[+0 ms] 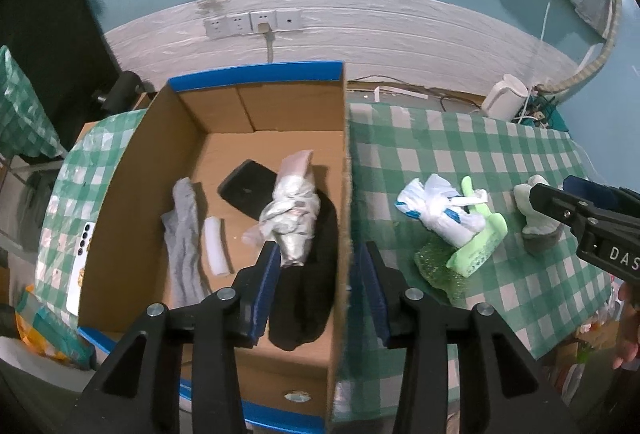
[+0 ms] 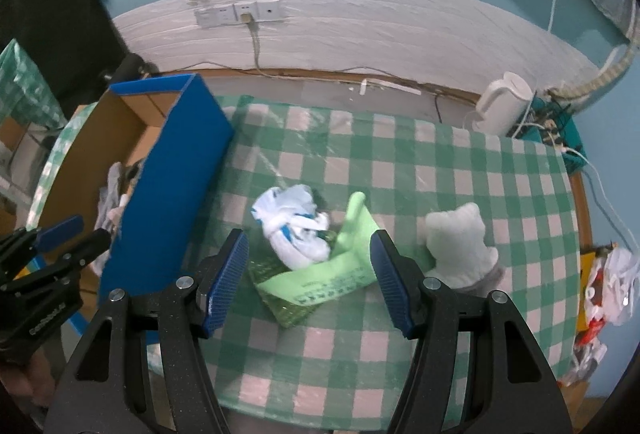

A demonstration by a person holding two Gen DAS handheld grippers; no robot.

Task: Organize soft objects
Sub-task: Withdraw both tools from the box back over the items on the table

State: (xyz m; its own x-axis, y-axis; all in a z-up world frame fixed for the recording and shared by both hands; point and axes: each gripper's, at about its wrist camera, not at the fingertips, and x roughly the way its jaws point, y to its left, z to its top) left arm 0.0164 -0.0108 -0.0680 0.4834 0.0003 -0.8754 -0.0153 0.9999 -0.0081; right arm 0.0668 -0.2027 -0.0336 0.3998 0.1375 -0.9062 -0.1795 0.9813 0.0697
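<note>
A cardboard box (image 1: 256, 105) with blue outer walls (image 2: 168, 193) stands on the left of the checked table. In it lie a grey sock (image 1: 184, 234), a white foam piece (image 1: 216, 246), a black pad (image 1: 248, 189), a silvery white bundle (image 1: 292, 209) and a black sock (image 1: 316, 274). My left gripper (image 1: 320, 274) hangs open over the box, straddling its right wall; the bundle's end touches the left fingertip. On the cloth lie a white-and-blue bag bundle (image 2: 296, 230), a light green sheet (image 2: 344, 266), a glittery green sponge (image 2: 280, 298) and a white fluffy sock (image 2: 460, 242). My right gripper (image 2: 308, 270) is open above the bundle and sheet.
A white phone (image 1: 82, 266) lies left of the box near the table edge. A white kettle (image 2: 504, 105) and cables sit at the back right. Plastic bags (image 2: 608, 282) hang beyond the right edge. Wall sockets (image 1: 252, 21) are behind the box.
</note>
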